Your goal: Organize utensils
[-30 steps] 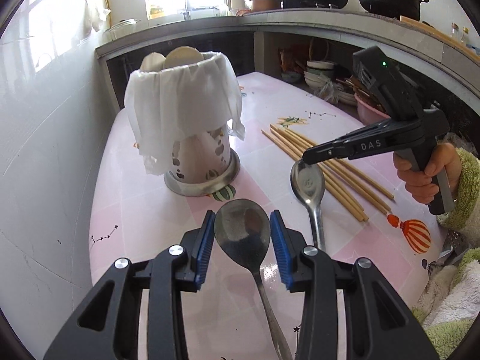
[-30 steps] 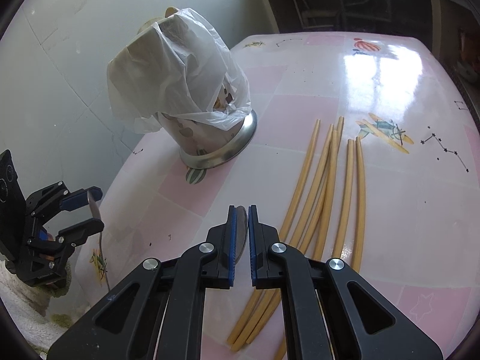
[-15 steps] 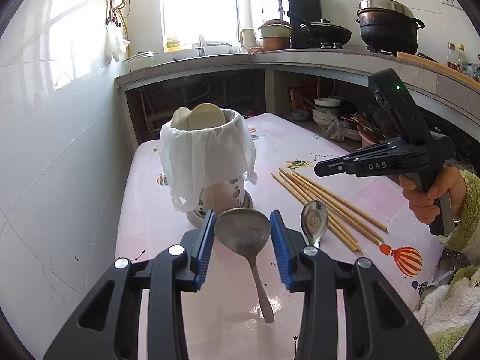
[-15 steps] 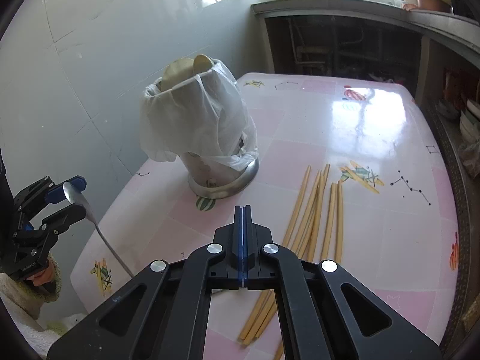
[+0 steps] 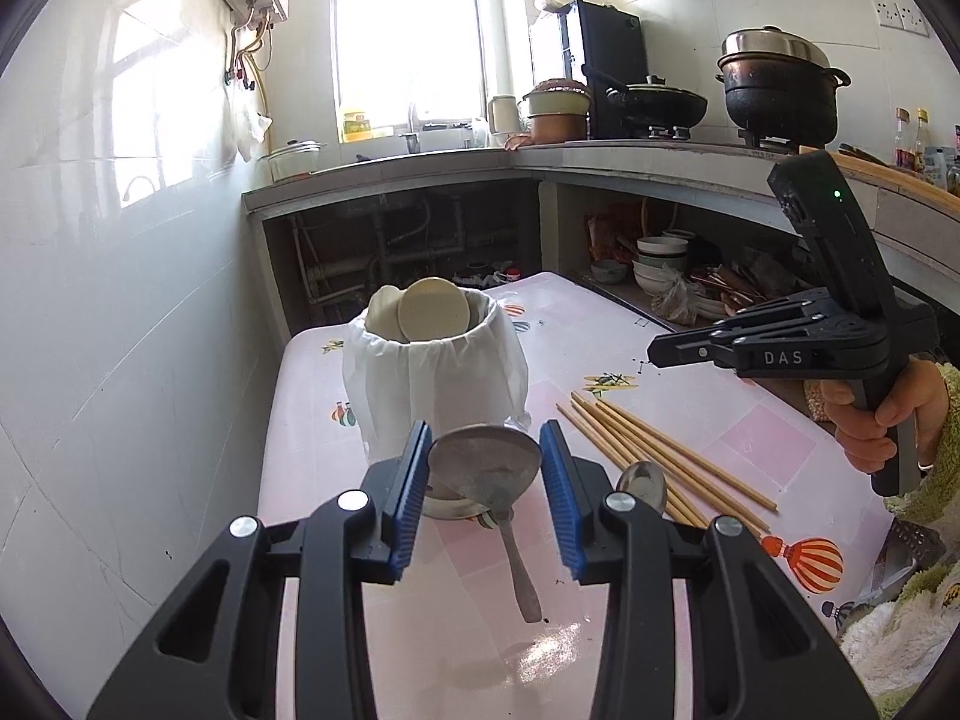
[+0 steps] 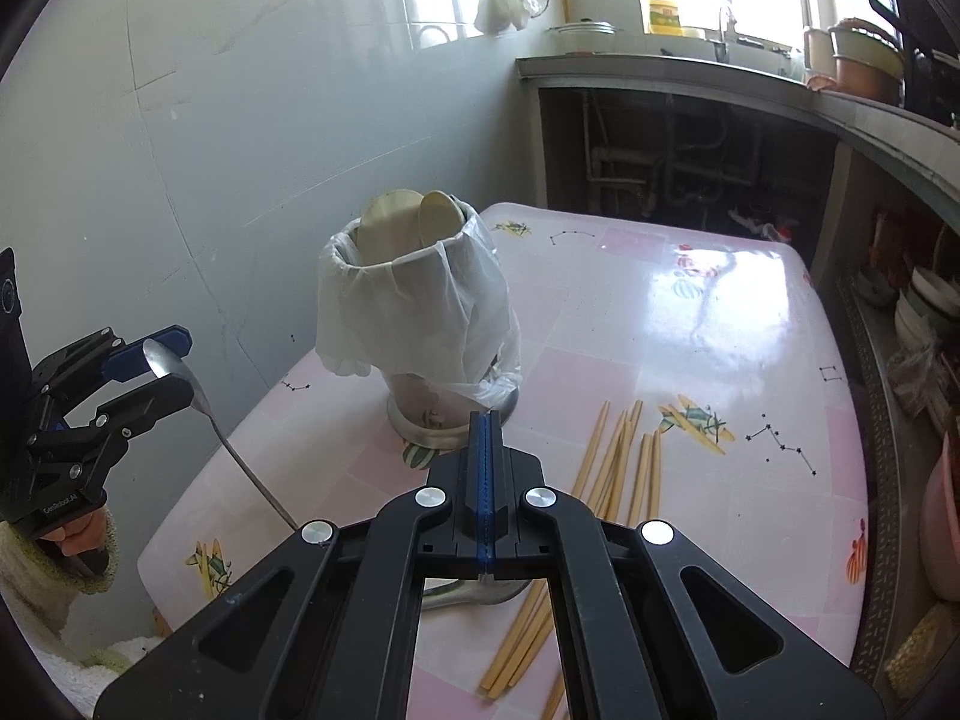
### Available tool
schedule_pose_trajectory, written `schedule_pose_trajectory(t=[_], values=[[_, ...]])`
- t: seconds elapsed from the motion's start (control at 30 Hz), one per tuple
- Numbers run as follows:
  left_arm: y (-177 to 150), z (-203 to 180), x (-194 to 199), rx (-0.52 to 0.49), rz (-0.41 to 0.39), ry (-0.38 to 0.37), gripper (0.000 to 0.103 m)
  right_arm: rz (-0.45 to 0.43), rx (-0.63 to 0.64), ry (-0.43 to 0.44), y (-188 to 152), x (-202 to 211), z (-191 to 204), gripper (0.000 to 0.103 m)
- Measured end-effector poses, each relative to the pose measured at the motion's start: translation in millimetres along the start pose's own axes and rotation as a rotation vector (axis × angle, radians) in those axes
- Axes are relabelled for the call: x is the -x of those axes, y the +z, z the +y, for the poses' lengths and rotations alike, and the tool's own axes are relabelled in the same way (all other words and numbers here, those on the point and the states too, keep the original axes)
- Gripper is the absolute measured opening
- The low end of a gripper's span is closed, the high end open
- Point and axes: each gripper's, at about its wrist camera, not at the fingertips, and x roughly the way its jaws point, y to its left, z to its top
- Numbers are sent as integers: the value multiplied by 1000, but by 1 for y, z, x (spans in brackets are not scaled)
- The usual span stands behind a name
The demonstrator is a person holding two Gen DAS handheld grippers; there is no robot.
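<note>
My left gripper (image 5: 485,437) is shut on a metal spoon (image 5: 483,463), its blue pads pressing the sides of the bowl. The handle hangs down above the pink table (image 5: 600,324). The right wrist view shows that gripper (image 6: 161,361) and its spoon (image 6: 207,414) at the left edge. My right gripper (image 6: 485,421) is shut on nothing and hovers over the table; in the left wrist view it is at right (image 5: 655,354). A second spoon (image 5: 643,480) lies beside several chopsticks (image 5: 654,450). The utensil holder (image 5: 432,372), lined with a white bag, stands beyond.
The holder (image 6: 414,312) contains pale spoons and stands near the tiled wall. The chopsticks (image 6: 618,462) lie loose to its right. A counter with pots (image 5: 780,90) and shelves of bowls (image 5: 660,258) border the table's far side. A person's hand (image 5: 882,414) grips the right tool.
Both grippers have risen and tilted up. The left one lifted its spoon off the table. The right gripper's narrow gap closed fully, and the second spoon stayed on the table.
</note>
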Motion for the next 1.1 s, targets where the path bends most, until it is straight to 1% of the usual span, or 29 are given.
schedule_pose_trajectory(t=[0.13, 0.3, 0.37, 0.4, 0.47, 0.5, 0.57, 0.67, 0.83, 0.9, 0.97, 1.0, 1.07, 1.1], values=[[13, 6, 6, 16, -27, 0, 36, -20, -7, -2, 2, 6, -3, 0], [38, 16, 16, 23, -84, 11, 36, -37, -27, -8, 7, 13, -9, 0], [43, 19, 17, 21, -96, 22, 36, 10, -76, 47, 7, 7, -17, 0], [44, 19, 18, 21, -98, 25, 36, 17, -117, 58, 6, 4, -24, 1], [44, 20, 17, 26, -92, 25, 36, 60, -166, 90, 0, -5, -36, 16], [43, 20, 15, 30, -87, 24, 36, 75, -185, 96, -5, -9, -40, 31], [39, 19, 12, 36, -70, 19, 36, 116, -199, 110, -15, -22, -48, 44], [31, 18, 5, 46, -38, 13, 36, 192, -170, 96, -30, -46, -52, 45], [23, 18, -2, 66, -9, 6, 36, 268, -62, 89, -43, -81, -48, 45], [21, 19, -3, 72, -3, 7, 36, 300, -42, 96, -46, -91, -48, 44], [19, 21, -5, 80, 4, 7, 36, 322, -34, 100, -51, -98, -48, 41], [18, 21, -6, 82, 7, 8, 36, 330, -31, 104, -53, -100, -48, 36], [16, 22, -9, 87, 14, 9, 36, 337, -23, 109, -56, -101, -45, 32], [17, 22, -10, 89, 18, 9, 36, 340, -19, 112, -57, -102, -44, 28]])
